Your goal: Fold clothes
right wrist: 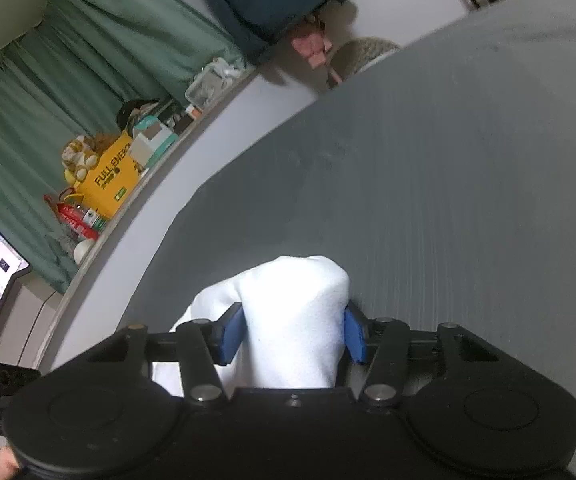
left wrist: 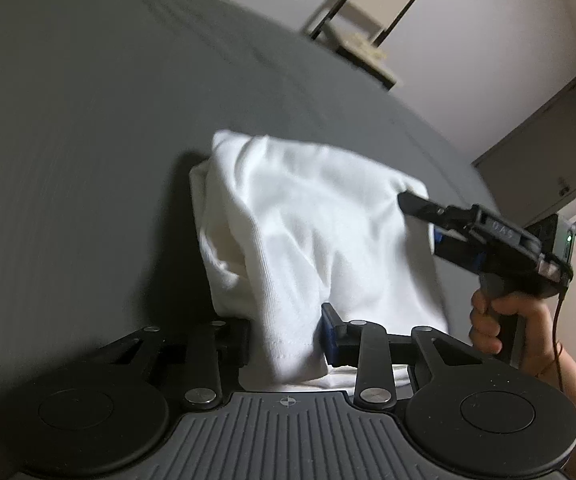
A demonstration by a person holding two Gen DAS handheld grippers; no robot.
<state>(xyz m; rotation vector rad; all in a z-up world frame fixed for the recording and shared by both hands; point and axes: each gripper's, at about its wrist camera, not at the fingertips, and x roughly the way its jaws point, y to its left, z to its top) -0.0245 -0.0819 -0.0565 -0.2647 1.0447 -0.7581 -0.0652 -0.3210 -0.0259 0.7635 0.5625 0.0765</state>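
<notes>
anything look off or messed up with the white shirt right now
Nothing looks damaged or spilled. The white garment is bunched and wrinkled rather than flat, lifted off the grey surface, with the left gripper and right gripper each closed on a fold. That fits mid-fold handling.

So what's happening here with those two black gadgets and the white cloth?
A person is folding a white garment over a grey table, using a handheld gripping tool in each hand. The left tool has cloth pinched between its blue pads, and the right tool is clamped on another bunch of it. The cloth is lifted and draped between them, mid-fold. The person's hand shows on the right tool's handle.
</notes>
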